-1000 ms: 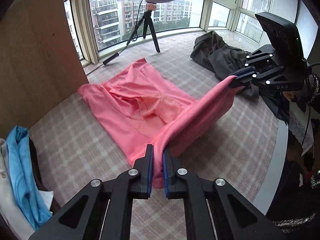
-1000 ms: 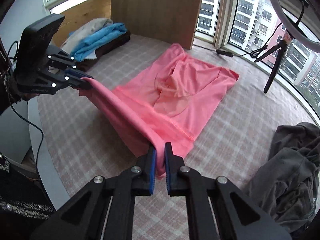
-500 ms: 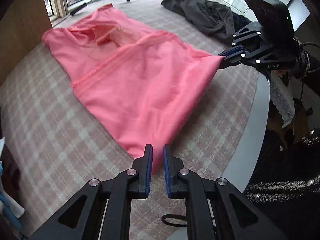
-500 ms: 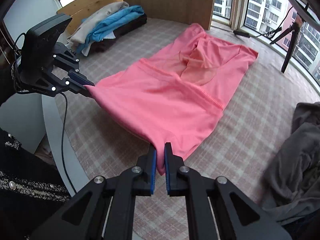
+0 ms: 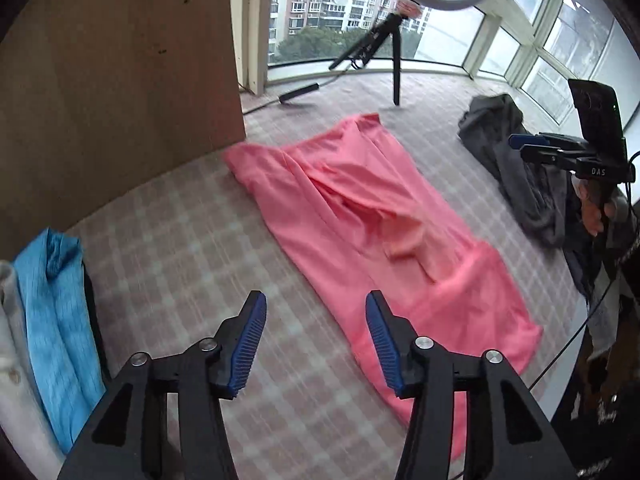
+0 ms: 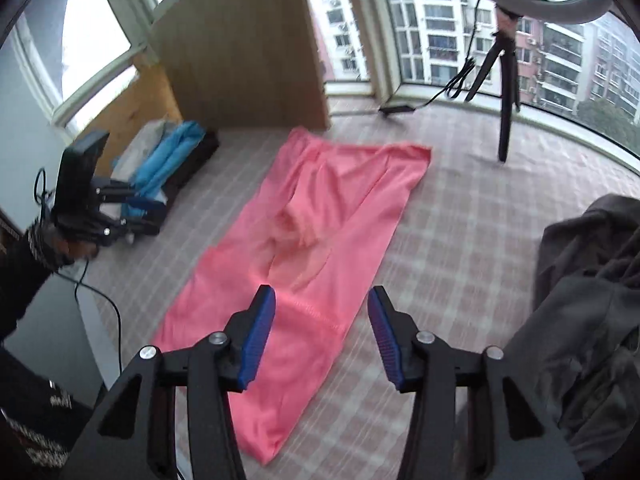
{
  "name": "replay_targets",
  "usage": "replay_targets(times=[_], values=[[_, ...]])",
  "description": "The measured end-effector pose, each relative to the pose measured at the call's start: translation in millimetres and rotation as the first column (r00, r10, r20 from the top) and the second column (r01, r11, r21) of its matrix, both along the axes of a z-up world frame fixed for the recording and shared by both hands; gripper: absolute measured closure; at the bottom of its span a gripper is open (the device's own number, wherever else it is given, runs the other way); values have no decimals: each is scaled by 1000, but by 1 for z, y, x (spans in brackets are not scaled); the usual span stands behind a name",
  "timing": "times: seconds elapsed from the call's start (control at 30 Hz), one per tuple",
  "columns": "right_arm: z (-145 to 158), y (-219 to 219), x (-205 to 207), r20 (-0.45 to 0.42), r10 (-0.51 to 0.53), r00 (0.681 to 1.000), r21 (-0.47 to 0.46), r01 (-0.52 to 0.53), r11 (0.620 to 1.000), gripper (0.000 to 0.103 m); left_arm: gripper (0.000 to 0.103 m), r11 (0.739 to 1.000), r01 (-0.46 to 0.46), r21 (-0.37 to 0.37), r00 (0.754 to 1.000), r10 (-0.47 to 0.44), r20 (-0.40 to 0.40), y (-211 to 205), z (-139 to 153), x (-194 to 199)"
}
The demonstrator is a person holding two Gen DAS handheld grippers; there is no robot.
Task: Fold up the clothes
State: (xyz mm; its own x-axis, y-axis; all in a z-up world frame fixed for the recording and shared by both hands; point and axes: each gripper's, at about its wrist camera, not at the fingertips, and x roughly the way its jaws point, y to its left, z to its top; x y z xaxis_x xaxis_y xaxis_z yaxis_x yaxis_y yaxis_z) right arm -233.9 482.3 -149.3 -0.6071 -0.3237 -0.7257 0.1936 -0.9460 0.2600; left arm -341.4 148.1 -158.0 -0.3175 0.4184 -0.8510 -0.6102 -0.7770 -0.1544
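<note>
A pink garment (image 5: 372,224) lies spread flat and long on the checked surface; it also shows in the right wrist view (image 6: 320,236). My left gripper (image 5: 316,340) is open and empty, held above the garment's near left edge. My right gripper (image 6: 322,332) is open and empty above the garment's near end. The right gripper also shows at the right of the left wrist view (image 5: 532,146), jaws apart. The left gripper shows at the left of the right wrist view (image 6: 144,210).
A dark grey clothes heap (image 5: 516,164) lies at the right, also in the right wrist view (image 6: 592,304). Blue and white folded clothes (image 5: 52,312) lie at the left. A wooden panel (image 5: 120,60) and a ring-light tripod (image 5: 392,52) stand at the back.
Both grippers have opened and let go of the pink garment's corners. The garment now lies flat and stretched out. Both grippers have lifted and drawn back.
</note>
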Motion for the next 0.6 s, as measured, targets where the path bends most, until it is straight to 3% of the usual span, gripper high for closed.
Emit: replay_targets(times=[0.07,0.2,0.4,0.6], values=[[-11,9,-45,-6,-64,998,-13,64,998,55,53,999,-48,22,999,48,14,10,-13,-41],[-55,27,-127,65,-138,988,-28,140,990,55,53,991,-126,51,987,120,106,25,-50,-99],[-90,34,-172,98,-145,985,-94,154,984,55,53,985,-169,37,977,162,135,33,-76,-140],[-108,30,-203,130,-97,987,-39,103,994,55,53,990,-139,20,982,135,130,44,-87,-153]])
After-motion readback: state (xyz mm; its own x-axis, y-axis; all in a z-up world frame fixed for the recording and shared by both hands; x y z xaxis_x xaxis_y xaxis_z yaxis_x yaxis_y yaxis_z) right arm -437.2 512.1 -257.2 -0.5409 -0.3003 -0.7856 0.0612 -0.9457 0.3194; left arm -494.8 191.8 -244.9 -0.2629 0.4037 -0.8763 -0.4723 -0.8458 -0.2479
